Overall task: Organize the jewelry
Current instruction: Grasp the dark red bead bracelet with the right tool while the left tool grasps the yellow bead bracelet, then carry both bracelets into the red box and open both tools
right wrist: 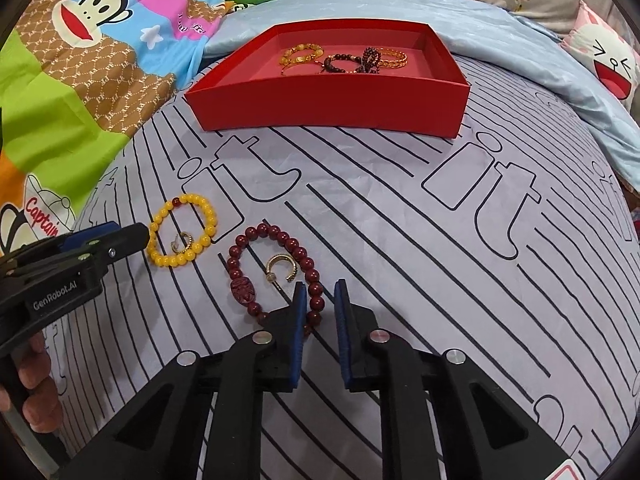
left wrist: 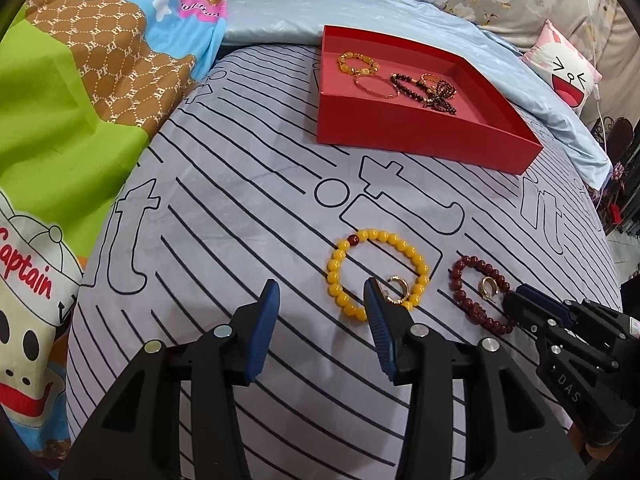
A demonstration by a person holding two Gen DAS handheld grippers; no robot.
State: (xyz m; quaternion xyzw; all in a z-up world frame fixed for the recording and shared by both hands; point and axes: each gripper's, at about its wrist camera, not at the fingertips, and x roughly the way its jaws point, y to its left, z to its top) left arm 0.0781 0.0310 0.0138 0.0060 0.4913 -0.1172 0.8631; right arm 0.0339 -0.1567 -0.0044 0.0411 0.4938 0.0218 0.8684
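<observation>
Several bracelets already lie in the red box (right wrist: 328,100); nearer me, the yellow bracelet (left wrist: 376,272) and the dark red bracelet (right wrist: 276,276) wait. My left claw (left wrist: 322,304) gapes empty, and my right claw (right wrist: 320,300) is narrowly open astride the red beads.

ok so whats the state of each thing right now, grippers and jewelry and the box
left gripper: open, fingers apart, empty
right gripper: open, narrow gap, beads between the fingers
yellow bead bracelet: flat on the sheet, gold ear cuff inside its loop
dark red bead bracelet: flat on the sheet, second gold cuff inside
red cardboard box: lidless, several bracelets inside
</observation>
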